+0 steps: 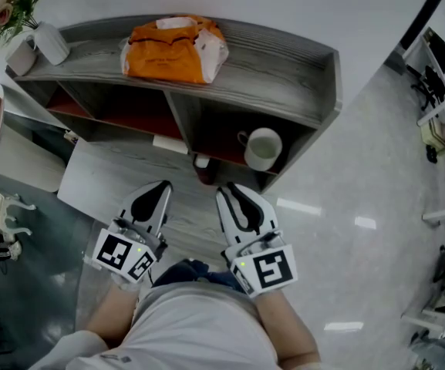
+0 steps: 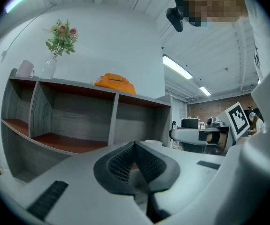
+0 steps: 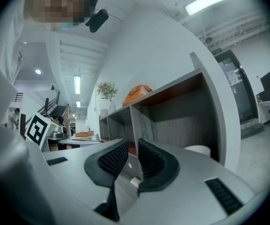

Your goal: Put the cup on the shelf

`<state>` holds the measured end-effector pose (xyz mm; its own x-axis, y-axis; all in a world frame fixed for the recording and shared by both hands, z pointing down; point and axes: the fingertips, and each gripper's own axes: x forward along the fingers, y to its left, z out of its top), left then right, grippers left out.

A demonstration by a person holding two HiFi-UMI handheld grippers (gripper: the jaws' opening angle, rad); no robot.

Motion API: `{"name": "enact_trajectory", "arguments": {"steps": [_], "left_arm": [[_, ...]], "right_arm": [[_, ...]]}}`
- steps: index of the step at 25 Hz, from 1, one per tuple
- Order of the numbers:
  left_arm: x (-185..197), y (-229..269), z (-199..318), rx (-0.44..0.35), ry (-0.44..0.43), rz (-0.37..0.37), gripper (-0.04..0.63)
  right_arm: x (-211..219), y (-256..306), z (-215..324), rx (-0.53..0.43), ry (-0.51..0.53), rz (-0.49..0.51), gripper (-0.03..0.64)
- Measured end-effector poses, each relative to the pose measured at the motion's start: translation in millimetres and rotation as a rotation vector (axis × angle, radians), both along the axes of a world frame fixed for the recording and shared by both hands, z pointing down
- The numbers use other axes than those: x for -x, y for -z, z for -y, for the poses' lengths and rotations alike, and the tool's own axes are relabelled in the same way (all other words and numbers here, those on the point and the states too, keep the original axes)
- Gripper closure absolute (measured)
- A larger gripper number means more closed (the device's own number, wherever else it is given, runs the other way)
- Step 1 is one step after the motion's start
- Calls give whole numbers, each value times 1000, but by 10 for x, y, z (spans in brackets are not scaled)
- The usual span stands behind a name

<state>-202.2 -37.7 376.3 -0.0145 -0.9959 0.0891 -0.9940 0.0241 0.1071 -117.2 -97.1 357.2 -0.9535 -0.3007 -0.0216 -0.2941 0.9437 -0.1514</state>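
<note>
A white cup [image 1: 262,149] stands upright in the lower right compartment of the grey wooden shelf [image 1: 284,75]. Its rim shows as the cup [image 2: 153,142] just past my left jaws and as the cup [image 3: 198,150] to the right of my right jaws. My left gripper [image 1: 160,185] is shut and empty, held in front of the shelf and left of the cup. My right gripper [image 1: 230,191] hangs just short of the cup, a narrow gap between its pads, nothing held. Close up, the left gripper [image 2: 135,144] has its pads pressed together, while the right gripper [image 3: 130,146] shows daylight between them.
On the shelf top lie an orange bag [image 1: 174,48], a white mug [image 1: 50,42] and a vase of flowers [image 1: 10,6]. A small dark red object [image 1: 204,172] sits at the foot of the middle divider. Glossy floor spreads to the right; desks and chairs stand at the far right.
</note>
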Motion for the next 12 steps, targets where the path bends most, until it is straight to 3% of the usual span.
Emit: {"name": "enact_trajectory", "arguments": {"steps": [12], "left_arm": [[-75, 9, -9, 10, -29, 11, 578]], "right_arm": [[-51, -3, -11, 9, -10, -3, 543]]}}
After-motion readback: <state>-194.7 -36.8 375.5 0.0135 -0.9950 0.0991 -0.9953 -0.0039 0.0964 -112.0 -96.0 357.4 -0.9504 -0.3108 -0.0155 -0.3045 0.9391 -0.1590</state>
